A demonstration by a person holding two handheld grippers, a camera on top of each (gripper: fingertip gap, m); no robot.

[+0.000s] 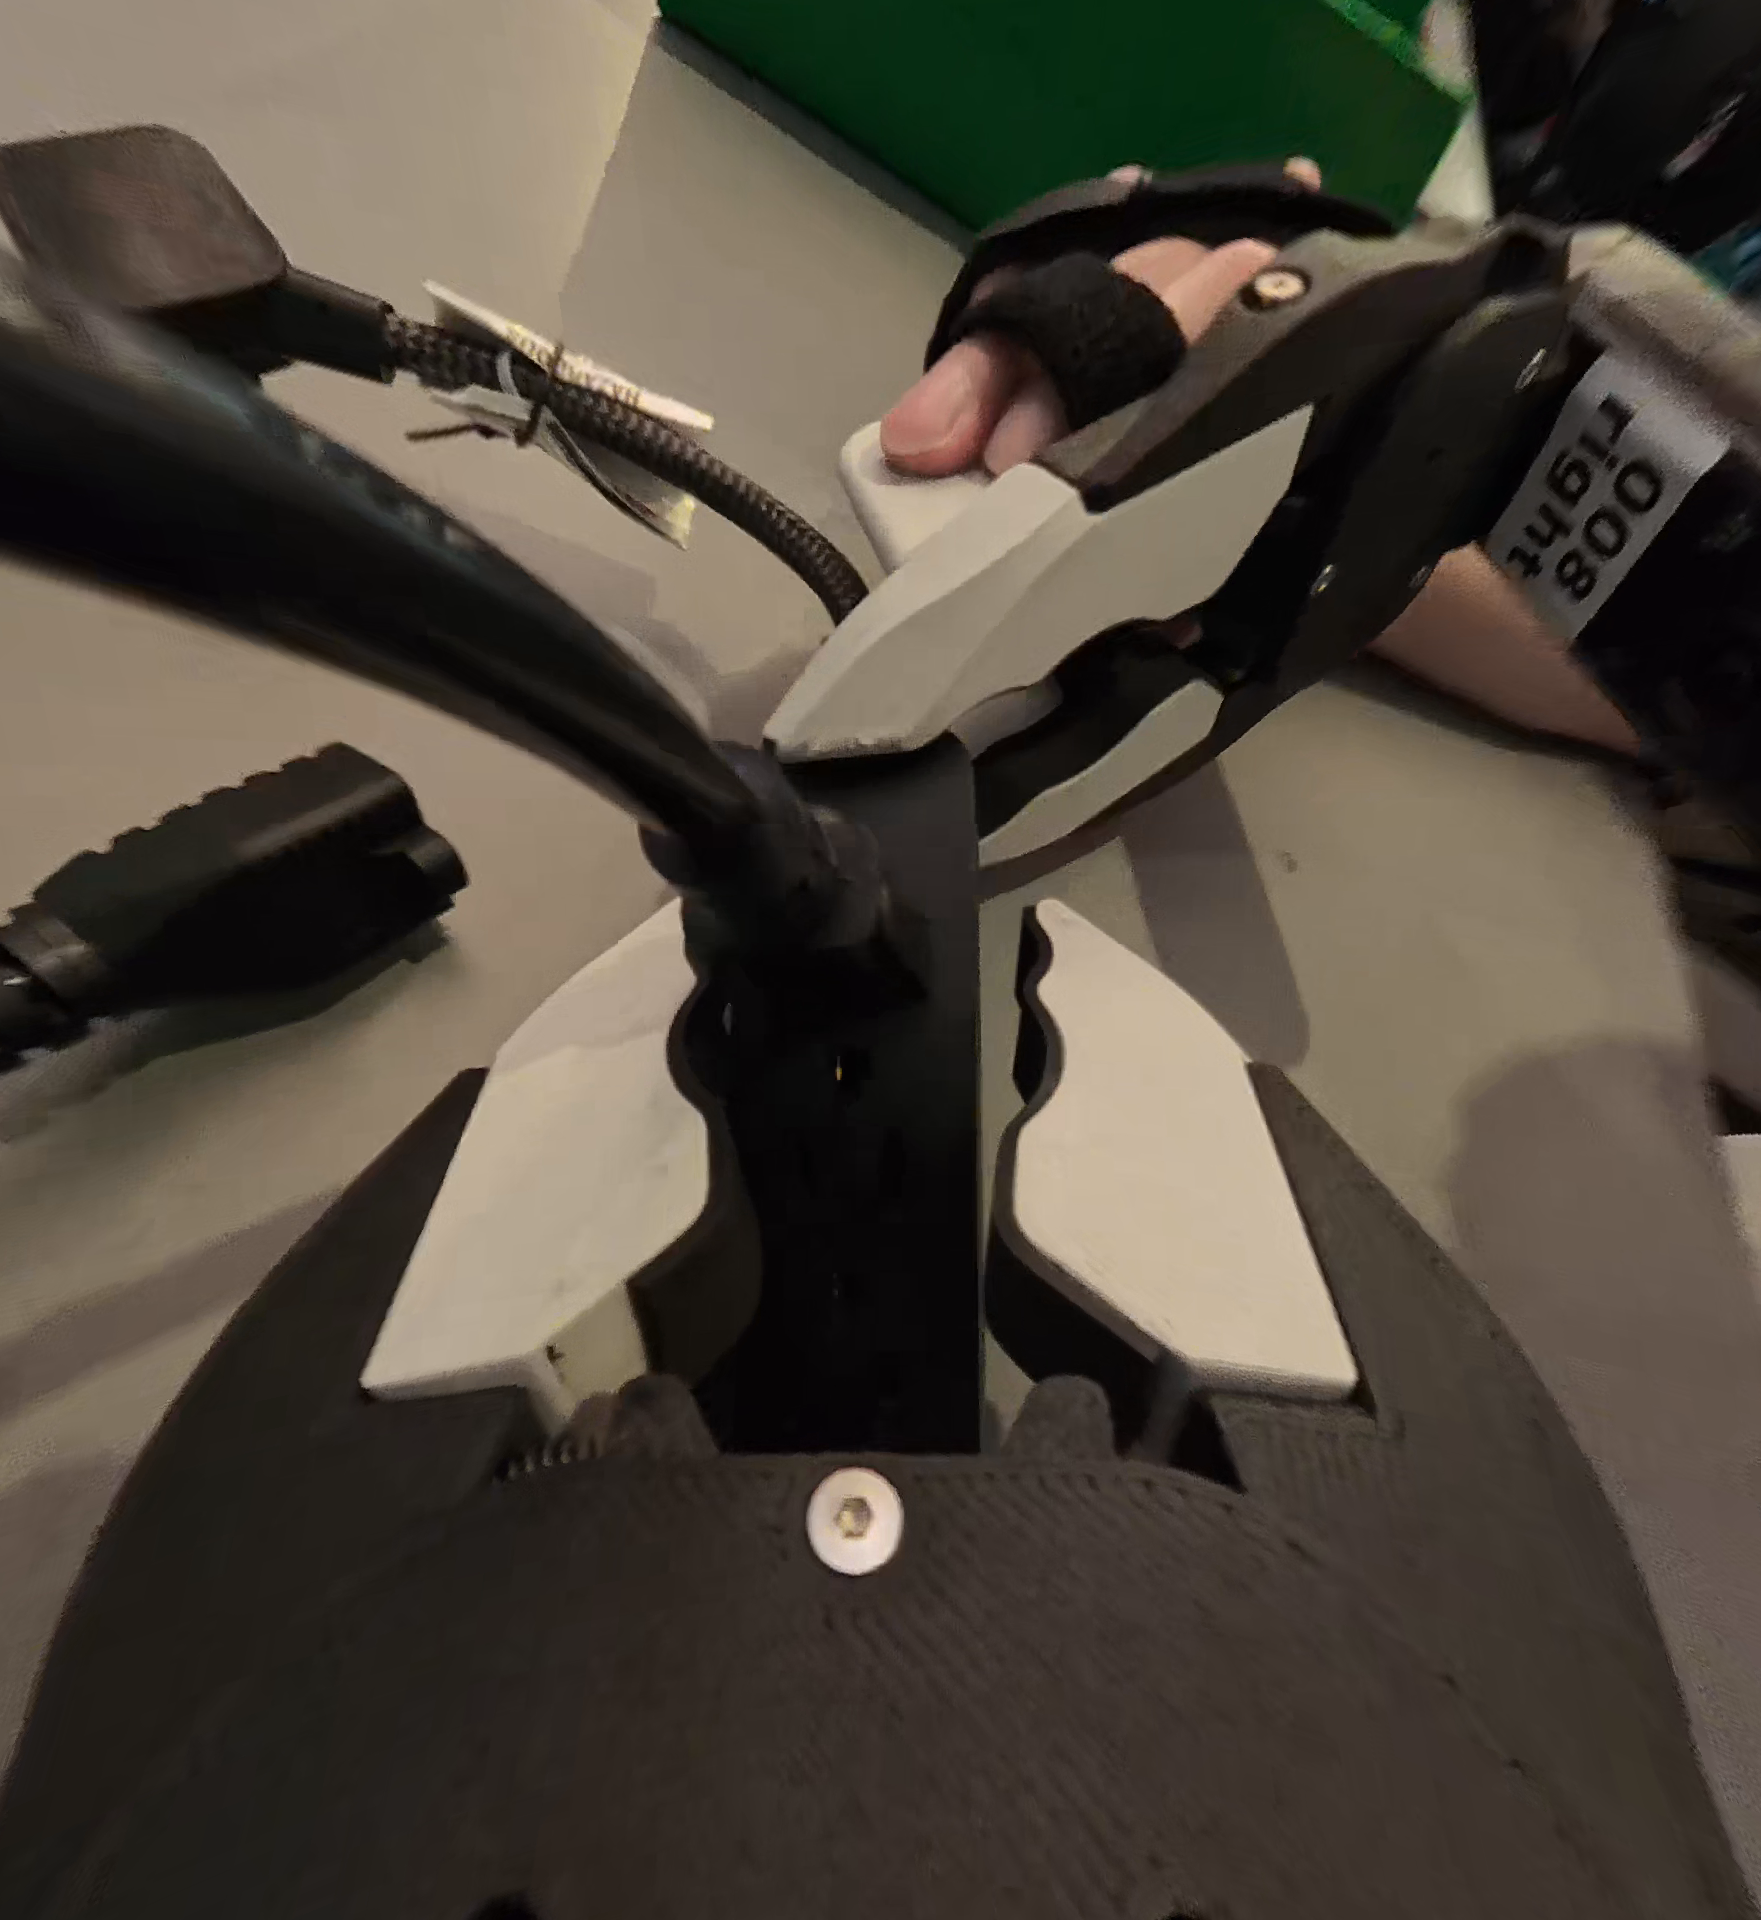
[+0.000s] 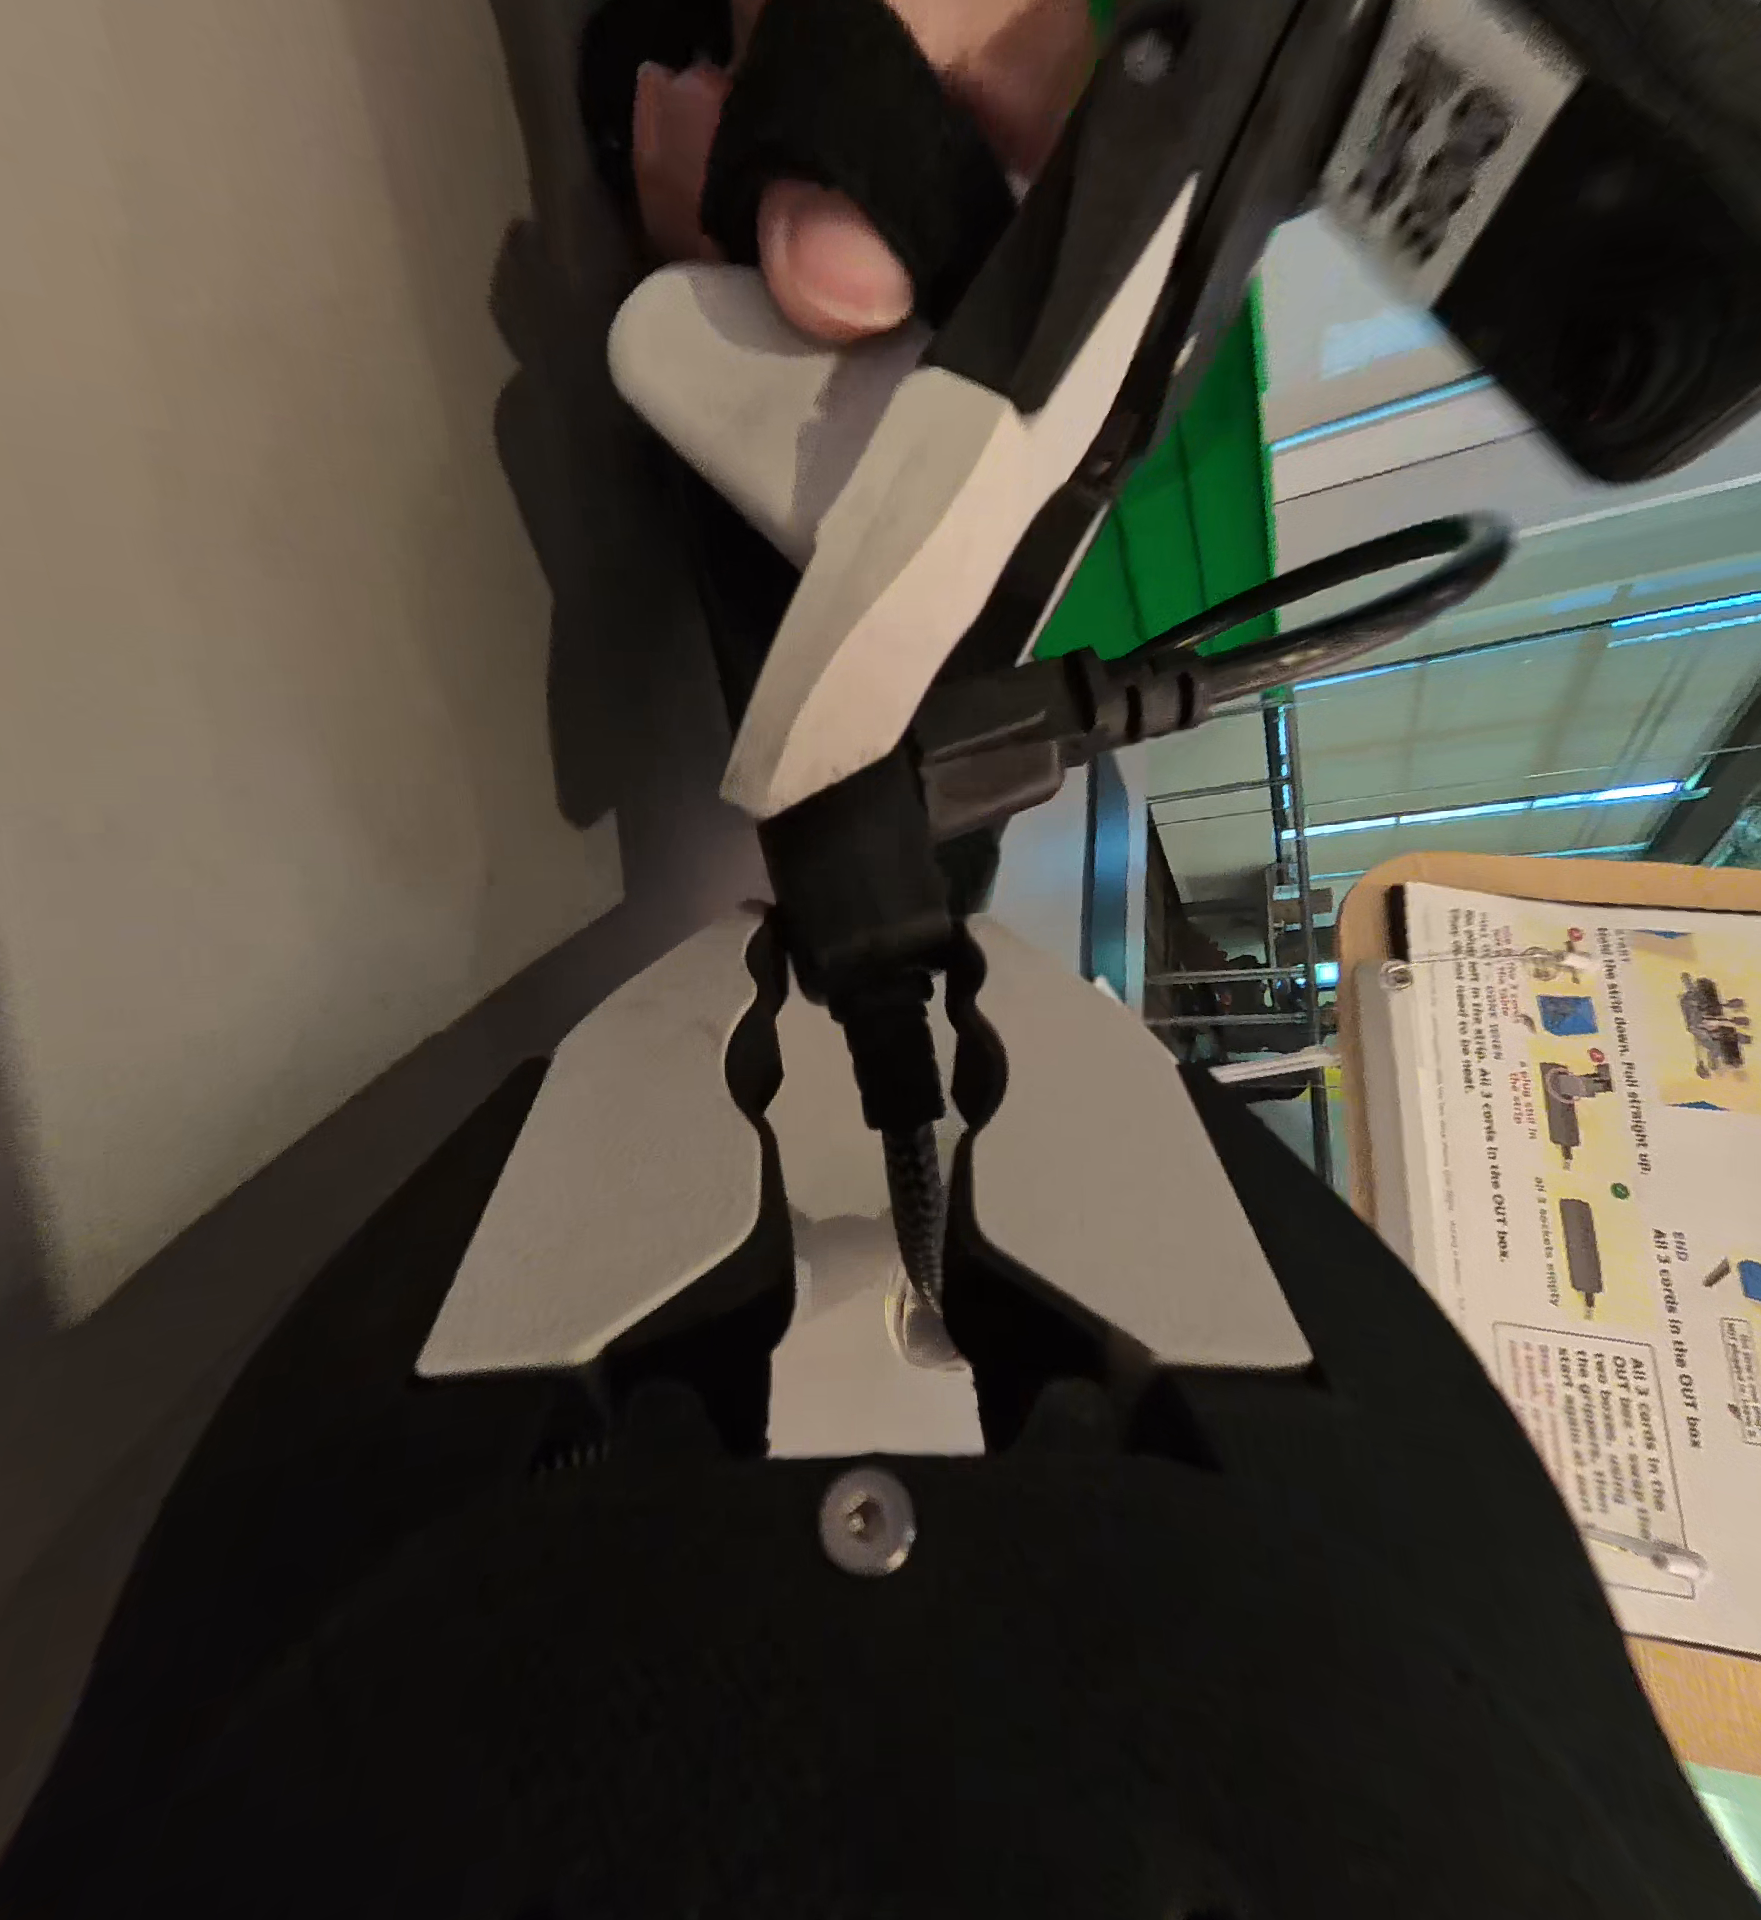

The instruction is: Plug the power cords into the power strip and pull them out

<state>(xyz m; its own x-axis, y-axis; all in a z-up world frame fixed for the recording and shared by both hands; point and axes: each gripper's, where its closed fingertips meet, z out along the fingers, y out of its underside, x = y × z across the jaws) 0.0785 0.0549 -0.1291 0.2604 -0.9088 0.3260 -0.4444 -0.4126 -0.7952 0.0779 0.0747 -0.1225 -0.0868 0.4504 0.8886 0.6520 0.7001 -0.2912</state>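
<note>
A black power strip (image 1: 855, 1195) runs lengthwise between the fingers of my left gripper (image 1: 865, 914), which is shut on its sides. A thick black power cord (image 1: 336, 499) is plugged into the strip's face by its plug (image 1: 782, 862). My right gripper (image 1: 917, 800) comes in from the right and is shut on the strip's far end. In the right wrist view, my right gripper (image 2: 860, 925) clamps that end of the strip (image 2: 845, 862), where its braided cord (image 2: 912, 1195) leaves. The plugged-in plug (image 2: 1001, 748) sits just beyond, under a left finger (image 2: 855, 623).
The braided cord ends in a flat black plug (image 1: 128, 218) with a paper tag (image 1: 564, 416) on the grey table (image 1: 232, 644). A loose black plug (image 1: 232, 894) lies at the left. A green box (image 1: 1063, 94) stands at the back. A picture sheet on a board (image 2: 1582, 1195) is at the right. Only a small space, under 4 cm, lies between the two pairs of fingers.
</note>
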